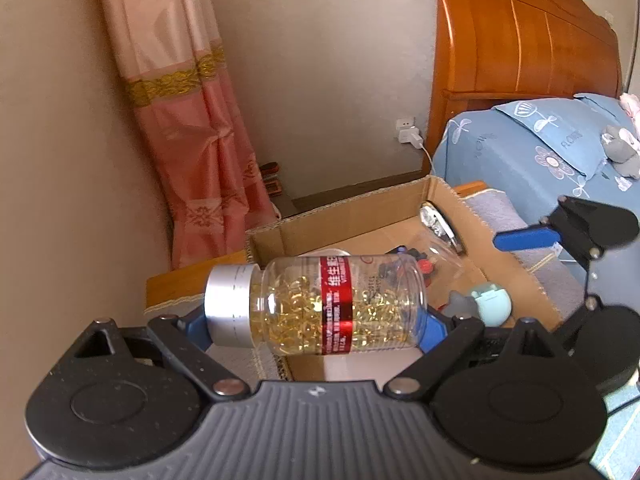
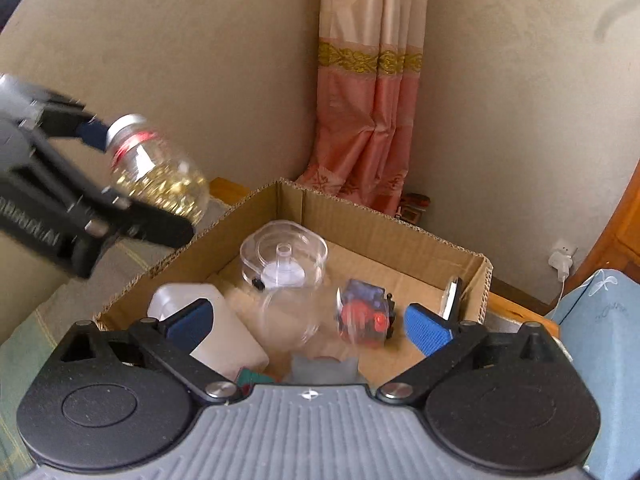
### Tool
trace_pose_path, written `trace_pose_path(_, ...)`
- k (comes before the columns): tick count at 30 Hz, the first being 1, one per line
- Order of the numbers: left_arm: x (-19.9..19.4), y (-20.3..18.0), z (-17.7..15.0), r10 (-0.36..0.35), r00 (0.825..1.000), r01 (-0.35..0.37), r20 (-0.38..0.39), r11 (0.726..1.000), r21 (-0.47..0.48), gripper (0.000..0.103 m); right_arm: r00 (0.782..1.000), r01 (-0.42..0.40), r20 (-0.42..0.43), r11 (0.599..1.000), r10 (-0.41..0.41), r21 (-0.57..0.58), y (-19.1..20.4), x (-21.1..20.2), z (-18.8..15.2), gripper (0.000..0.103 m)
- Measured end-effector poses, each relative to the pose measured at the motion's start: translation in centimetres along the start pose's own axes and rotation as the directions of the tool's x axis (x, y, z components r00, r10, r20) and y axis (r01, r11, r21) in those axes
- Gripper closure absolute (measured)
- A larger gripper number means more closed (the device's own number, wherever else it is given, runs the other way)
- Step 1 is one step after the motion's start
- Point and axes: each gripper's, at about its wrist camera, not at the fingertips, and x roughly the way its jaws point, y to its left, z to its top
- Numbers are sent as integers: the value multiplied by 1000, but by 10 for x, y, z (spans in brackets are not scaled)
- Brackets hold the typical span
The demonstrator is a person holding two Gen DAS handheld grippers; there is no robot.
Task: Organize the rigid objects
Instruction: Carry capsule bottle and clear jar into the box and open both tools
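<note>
Left claw (image 1: 316,326) clamped end to end on a clear pill bottle (image 1: 340,304), one blue pad against the silver cap (image 1: 230,306), the other against the bottle's base. Bottle held sideways in the air, just above the near left edge of a cardboard box (image 1: 340,210), part full of golden capsules, ringed by a red label (image 1: 336,304). From the right wrist view, same bottle (image 2: 160,172) blurred at upper left, up over the box's left wall (image 2: 208,236), well apart from the things inside. Right claw (image 2: 306,326) spread wide and gripping nothing, blue pads (image 2: 426,334) apart, poised over the near side of the box. Inside the box: a clear rounded plastic container (image 2: 284,256) toward the back, a white plastic tub (image 2: 208,320) at near left, a transparent cup (image 2: 292,320) lying in the middle, a red and blue toy (image 2: 366,318) to the right of it, and a shiny metal piece (image 2: 452,296) leaning against the right wall. In the left wrist view also a small teal round thing (image 1: 492,304) at the box's near right side. Box set on a cloth-covered counter (image 1: 500,208). Behind, a pink curtain (image 2: 368,120) with a gold band, a beige wall, a white charger (image 1: 410,136) plugged in, and a wooden headboard (image 1: 520,40) over a blue flowered bed (image 1: 540,148).
</note>
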Motion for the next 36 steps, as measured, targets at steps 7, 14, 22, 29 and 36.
trace_pose_path(7,11,-13,15,-25,1000,25,-12,1000,16,9,1000,5,9,1000,-5,17,2,-24,-15,0)
trace_pose_path(14,20,-35,32,-60,998,60,-14,997,40,9,999,18,33,1000,-18,4,1,-48,-24,0)
trace_pose_path(22,52,-76,49,-126,990,131,-65,988,82,9,999,34,39,999,-36,32,-8,-65,-39,0)
trace_pose_path(29,55,-83,50,-136,990,138,-44,989,53,7,998,59,34,996,-61,62,-21,-77,-51,0)
trace_pose_path(36,6,-76,36,-105,992,104,72,994,17,2,996,83,17,989,-86,121,-19,-89,-60,0)
